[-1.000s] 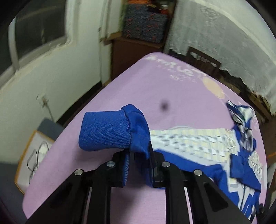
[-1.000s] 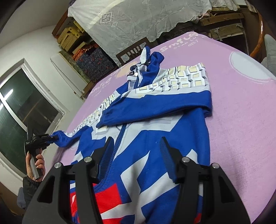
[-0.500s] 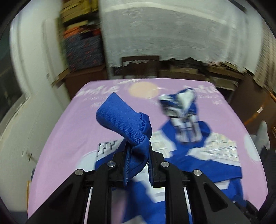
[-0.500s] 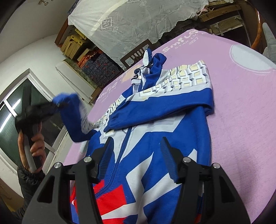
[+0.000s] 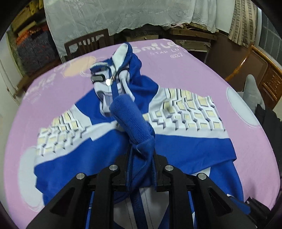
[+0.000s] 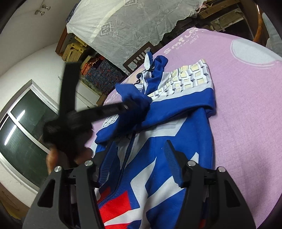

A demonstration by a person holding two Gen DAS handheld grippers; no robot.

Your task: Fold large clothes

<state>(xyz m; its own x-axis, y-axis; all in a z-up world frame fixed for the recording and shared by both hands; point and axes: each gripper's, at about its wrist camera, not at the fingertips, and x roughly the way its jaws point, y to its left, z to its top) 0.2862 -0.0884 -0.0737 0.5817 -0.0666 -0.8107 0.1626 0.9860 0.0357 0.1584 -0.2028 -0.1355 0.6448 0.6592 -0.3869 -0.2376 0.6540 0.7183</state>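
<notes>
A blue, white and red zip jacket (image 5: 185,146) lies front up on the pink tablecloth (image 5: 220,77), with its right sleeve folded across the chest. My left gripper (image 5: 141,158) hangs over the chest with the left sleeve's blue ribbed cuff (image 5: 130,119) between its fingers. Its jaws are opening, though the fabric still fills the gap. In the right wrist view this gripper (image 6: 135,105) is a dark blur above the jacket (image 6: 186,137). My right gripper (image 6: 140,146) stands open over the jacket's lower front, by the zip, with nothing pinched.
A dark wooden chair (image 5: 86,42) stands behind the table's far edge, under a white lace cloth (image 5: 123,15). A curved wooden chair back (image 5: 246,58) is at the right. A person's hand (image 6: 52,156) holds the left gripper near the window (image 6: 23,126).
My left gripper has carried the sleeve cuff from the table's left edge, up and across, to above the jacket's chest. The sleeve now lies over the body. My right gripper has stayed put.
</notes>
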